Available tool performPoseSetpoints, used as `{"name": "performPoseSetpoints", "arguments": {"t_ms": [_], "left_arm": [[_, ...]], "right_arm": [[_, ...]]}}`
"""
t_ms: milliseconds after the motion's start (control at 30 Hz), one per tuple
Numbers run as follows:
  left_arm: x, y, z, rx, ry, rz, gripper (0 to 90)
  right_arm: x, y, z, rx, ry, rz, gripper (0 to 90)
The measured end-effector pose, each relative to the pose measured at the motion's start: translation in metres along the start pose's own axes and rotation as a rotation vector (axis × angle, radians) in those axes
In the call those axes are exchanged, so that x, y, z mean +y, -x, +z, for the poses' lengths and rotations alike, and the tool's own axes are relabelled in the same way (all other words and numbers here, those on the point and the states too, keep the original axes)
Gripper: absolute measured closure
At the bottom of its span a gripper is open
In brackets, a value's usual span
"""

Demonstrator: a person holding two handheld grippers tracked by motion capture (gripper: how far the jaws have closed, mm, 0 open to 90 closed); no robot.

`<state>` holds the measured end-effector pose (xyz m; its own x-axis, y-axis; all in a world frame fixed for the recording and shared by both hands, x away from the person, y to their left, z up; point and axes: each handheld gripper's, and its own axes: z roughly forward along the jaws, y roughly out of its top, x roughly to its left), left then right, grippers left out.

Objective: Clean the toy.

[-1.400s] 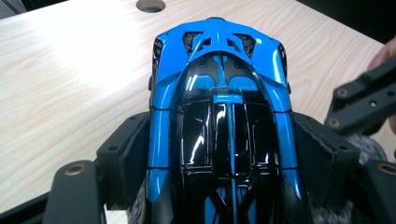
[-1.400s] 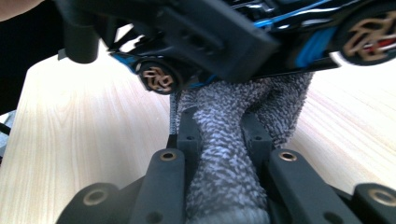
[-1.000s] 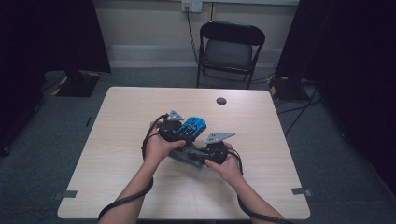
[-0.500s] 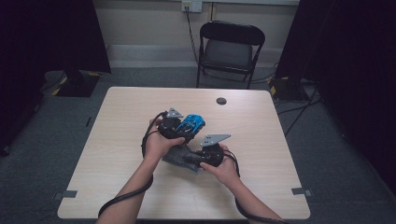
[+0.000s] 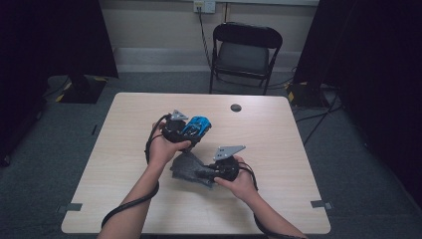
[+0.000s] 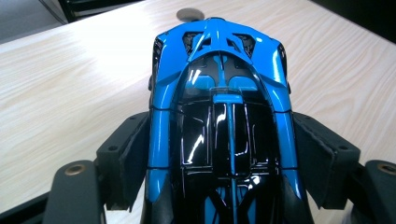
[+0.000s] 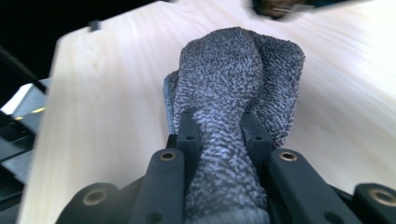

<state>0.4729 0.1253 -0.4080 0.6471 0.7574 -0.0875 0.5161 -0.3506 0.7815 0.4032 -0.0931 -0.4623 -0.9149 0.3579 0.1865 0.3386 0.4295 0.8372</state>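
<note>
A blue and black toy car point(image 5: 199, 123) is held just above the wooden table point(image 5: 278, 144) by my left gripper point(image 5: 186, 130). In the left gripper view the jaws of this gripper point(image 6: 219, 135) press both sides of the car point(image 6: 219, 84), whose nose points away. My right gripper point(image 5: 208, 173) is shut on a bunched grey terry cloth point(image 5: 185, 167) that rests on the table just in front of the car. In the right gripper view the cloth point(image 7: 233, 79) bulges out beyond the gripper point(image 7: 219, 133), pinched narrow between its pads.
A small dark round disc point(image 5: 236, 107) lies on the table behind the car. A black folding chair point(image 5: 244, 50) stands beyond the far edge. Cables trail from both grippers off the near edge.
The right gripper and the cloth have shifted slightly left and toward the near edge. The left gripper and the car have stayed where they were.
</note>
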Motion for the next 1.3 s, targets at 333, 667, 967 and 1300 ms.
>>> {"name": "performPoseSetpoints", "arguments": {"t_ms": [333,667,967,1300], "left_arm": [[-0.034,-0.022,-0.008,0.057,-0.053,-0.033,26.0],[-0.068,-0.043,-0.009,0.138,-0.121,-0.046,26.0],[-0.091,-0.054,-0.002,0.145,-0.152,-0.083,25.9],[-0.094,-0.056,0.001,0.146,-0.193,-0.088,25.6]], "right_arm": [[-0.019,0.052,-0.065,-0.236,0.060,0.096,73.7],[-0.043,0.091,-0.107,-0.447,0.047,0.205,72.1],[-0.063,0.107,-0.106,-0.520,-0.009,0.255,64.9],[-0.068,0.111,-0.104,-0.512,-0.006,0.268,44.7]]}}
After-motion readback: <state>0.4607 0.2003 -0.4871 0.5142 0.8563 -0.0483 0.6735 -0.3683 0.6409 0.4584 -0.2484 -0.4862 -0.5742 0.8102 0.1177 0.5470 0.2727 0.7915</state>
